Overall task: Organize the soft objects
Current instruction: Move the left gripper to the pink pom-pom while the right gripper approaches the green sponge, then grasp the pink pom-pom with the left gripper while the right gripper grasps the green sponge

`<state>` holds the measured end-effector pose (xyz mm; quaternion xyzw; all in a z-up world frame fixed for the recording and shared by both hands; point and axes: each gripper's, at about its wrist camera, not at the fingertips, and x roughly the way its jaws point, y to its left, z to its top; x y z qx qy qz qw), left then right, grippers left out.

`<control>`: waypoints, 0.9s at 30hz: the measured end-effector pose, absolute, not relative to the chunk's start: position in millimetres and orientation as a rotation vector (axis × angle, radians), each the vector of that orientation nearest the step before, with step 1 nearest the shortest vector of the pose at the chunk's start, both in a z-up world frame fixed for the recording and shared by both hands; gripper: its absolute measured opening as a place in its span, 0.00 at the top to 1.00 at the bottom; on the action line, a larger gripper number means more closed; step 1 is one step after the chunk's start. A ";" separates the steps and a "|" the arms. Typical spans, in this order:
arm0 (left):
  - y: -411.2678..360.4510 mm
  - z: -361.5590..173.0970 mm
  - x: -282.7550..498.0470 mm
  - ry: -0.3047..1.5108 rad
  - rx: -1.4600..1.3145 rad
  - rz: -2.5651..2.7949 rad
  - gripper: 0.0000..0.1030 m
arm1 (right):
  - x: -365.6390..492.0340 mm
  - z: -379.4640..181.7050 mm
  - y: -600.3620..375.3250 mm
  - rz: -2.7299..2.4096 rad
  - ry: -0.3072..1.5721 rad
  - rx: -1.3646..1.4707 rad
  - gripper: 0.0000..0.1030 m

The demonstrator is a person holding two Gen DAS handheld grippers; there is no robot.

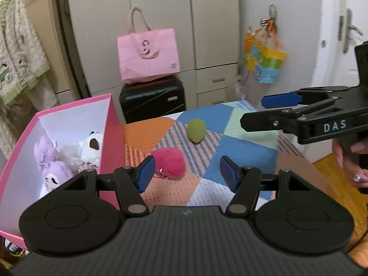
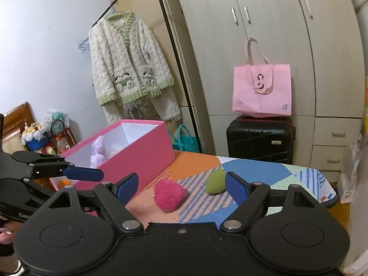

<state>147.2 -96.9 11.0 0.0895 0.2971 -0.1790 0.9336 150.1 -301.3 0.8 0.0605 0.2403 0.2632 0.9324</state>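
The left gripper is released, its jaws apart with nothing between them. The right gripper is likewise released and empty. Both hang above a table covered with a patchwork cloth. On the cloth lie a pink fluffy ball and, beyond it, a green egg-shaped toy, set apart from each other. A pink box stands just beside the ball; inside are a purple plush and a white plush.

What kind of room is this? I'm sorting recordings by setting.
Most likely a bedroom at home: a tall wardrobe lines the wall, a fleecy jacket hangs on a rail beside it, and a black suitcase stands below a pink tote bag.
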 end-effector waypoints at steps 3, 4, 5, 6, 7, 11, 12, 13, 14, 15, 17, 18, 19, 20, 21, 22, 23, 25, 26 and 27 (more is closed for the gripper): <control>-105.5 -0.1 161.3 0.610 0.175 -0.330 0.40 | 169.0 -8.7 -301.1 0.557 0.506 0.085 0.17; -109.1 -3.8 167.2 0.611 0.175 -0.318 0.40 | 176.0 -11.3 -300.6 0.561 0.514 0.076 0.18; -113.0 -8.5 173.0 0.614 0.176 -0.302 0.40 | 182.5 -14.0 -300.4 0.563 0.522 0.066 0.19; -116.2 -12.0 177.9 0.615 0.178 -0.293 0.41 | 187.6 -16.1 -301.0 0.562 0.527 0.053 0.19; -119.6 -16.9 183.2 0.614 0.181 -0.282 0.41 | 194.7 -18.4 -299.6 0.564 0.533 0.034 0.19; -131.0 -34.7 201.8 0.607 0.206 -0.225 0.40 | 216.7 -29.1 -296.6 0.596 0.561 0.000 0.22; -132.1 -39.0 206.4 0.615 0.207 -0.211 0.40 | 221.9 -32.3 -295.8 0.601 0.569 0.000 0.23; -132.1 -42.6 210.6 0.626 0.201 -0.204 0.40 | 226.9 -36.0 -294.6 0.604 0.577 0.000 0.23; -131.8 -45.8 214.3 0.636 0.193 -0.202 0.40 | 230.7 -39.6 -293.2 0.602 0.585 -0.005 0.23; -131.2 -48.6 217.3 0.642 0.189 -0.198 0.40 | 234.5 -44.5 -292.1 0.597 0.596 -0.010 0.23; -130.1 -55.8 224.5 0.658 0.188 -0.171 0.40 | 244.1 -56.4 -290.6 0.580 0.628 -0.017 0.23; -129.7 -59.3 227.6 0.666 0.191 -0.159 0.40 | 247.6 -60.8 -290.6 0.575 0.637 -0.015 0.23; -129.5 -61.8 230.0 0.673 0.191 -0.153 0.40 | 251.6 -66.1 -291.1 0.575 0.647 -0.007 0.23; -129.2 -64.8 232.8 0.681 0.190 -0.150 0.40 | 256.2 -70.7 -292.3 0.576 0.656 0.008 0.23; -128.9 -67.0 234.7 0.689 0.189 -0.150 0.40 | 259.9 -74.0 -292.9 0.578 0.662 0.020 0.23; -128.5 -69.2 237.2 0.698 0.188 -0.152 0.41 | 263.9 -77.0 -292.9 0.583 0.668 0.032 0.23; -128.3 -70.1 238.7 0.700 0.186 -0.151 0.41 | 267.0 -78.8 -292.2 0.587 0.671 0.035 0.23; -127.0 -71.8 242.2 0.704 0.178 -0.141 0.41 | 271.9 -81.6 -289.2 0.594 0.680 0.027 0.23; -126.9 -73.2 243.6 0.708 0.175 -0.136 0.40 | 274.3 -83.3 -287.0 0.596 0.686 0.021 0.23; -126.8 -74.6 245.1 0.713 0.173 -0.132 0.40 | 276.6 -85.7 -284.3 0.598 0.696 0.013 0.23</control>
